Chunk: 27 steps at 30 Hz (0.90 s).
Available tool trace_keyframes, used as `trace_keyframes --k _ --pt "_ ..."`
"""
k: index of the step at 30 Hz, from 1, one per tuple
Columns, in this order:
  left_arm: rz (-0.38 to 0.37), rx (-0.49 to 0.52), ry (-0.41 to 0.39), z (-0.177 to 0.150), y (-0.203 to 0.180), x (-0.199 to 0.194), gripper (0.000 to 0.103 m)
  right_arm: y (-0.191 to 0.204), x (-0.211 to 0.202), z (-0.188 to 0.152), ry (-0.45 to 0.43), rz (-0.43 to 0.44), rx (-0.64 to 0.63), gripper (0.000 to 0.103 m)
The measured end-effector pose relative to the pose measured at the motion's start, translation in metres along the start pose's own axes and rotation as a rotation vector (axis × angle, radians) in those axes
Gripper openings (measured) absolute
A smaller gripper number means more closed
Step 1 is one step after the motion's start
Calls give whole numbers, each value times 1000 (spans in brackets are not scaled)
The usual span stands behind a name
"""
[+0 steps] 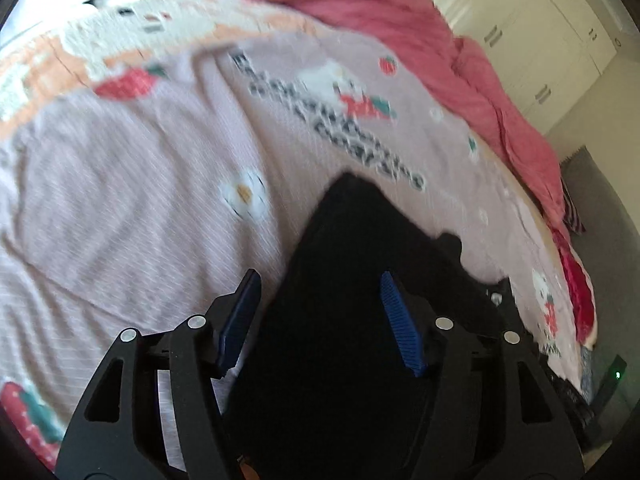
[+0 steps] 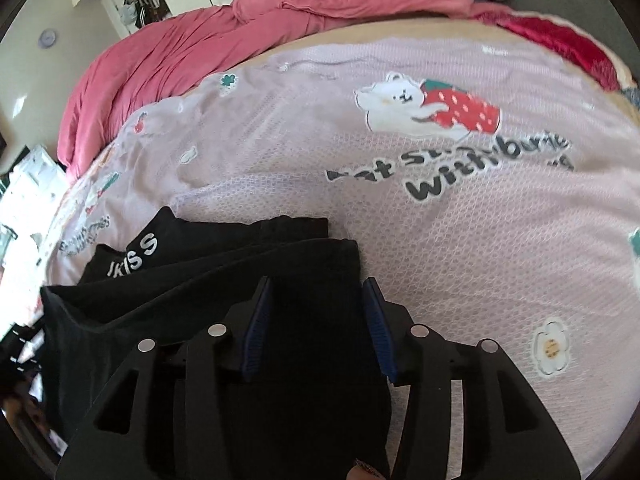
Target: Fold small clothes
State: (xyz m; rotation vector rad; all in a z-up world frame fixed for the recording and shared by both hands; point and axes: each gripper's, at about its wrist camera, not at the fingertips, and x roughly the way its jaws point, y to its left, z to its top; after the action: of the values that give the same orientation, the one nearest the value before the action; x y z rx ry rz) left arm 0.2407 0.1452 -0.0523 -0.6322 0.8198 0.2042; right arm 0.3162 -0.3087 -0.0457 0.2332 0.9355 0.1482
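A black garment (image 2: 224, 268) with white letters lies on the pink printed bedsheet (image 2: 460, 220), partly folded in layers. In the left wrist view the same black cloth (image 1: 360, 248) runs between the fingers. My left gripper (image 1: 320, 292) is open with its blue pads on either side of the cloth, not pinching it. My right gripper (image 2: 318, 296) is open over the right edge of the black garment, its blue pads apart. The near part of the cloth is hidden under both grippers.
A bunched pink-red blanket (image 2: 224, 40) lies along the far side of the bed, also in the left wrist view (image 1: 440, 60). White wardrobes (image 1: 540, 20) stand beyond it. Clutter sits at the bed's left edge (image 2: 28, 184).
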Motion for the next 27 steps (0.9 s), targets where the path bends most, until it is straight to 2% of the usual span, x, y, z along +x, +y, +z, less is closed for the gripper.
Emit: trace_keyframes --k 1,3,5,6,8,15,21,25,27 --pt "-8 6 13 -1 -1 4 52 -2 0 -1 3 13 10 42" --pt "-7 22 19 -2 -2 7 44 -3 0 -2 2 26 15 34" --pt "-20 27 26 -1 -2 10 22 -2 -1 -3 -3 34 12 26" --pt "-23 32 28 -1 -2 10 21 -1 -2 -4 -6 38 7 21" --pt "-36 44 30 -1 -4 10 12 1 -2 -4 -9 32 -9 18" --pt "-63 89 -24 3 -11 -5 9 4 -15 -4 -63 29 -28 11" --pt "-33 131 -91 8 -17 -15 8 17 -35 8 -155 14 -96 11" --pt "-16 131 -151 14 -15 -23 5 19 -27 17 -150 8 -77 10" --pt "-18 123 -148 16 -11 -20 5 16 -19 20 -140 5 -57 10"
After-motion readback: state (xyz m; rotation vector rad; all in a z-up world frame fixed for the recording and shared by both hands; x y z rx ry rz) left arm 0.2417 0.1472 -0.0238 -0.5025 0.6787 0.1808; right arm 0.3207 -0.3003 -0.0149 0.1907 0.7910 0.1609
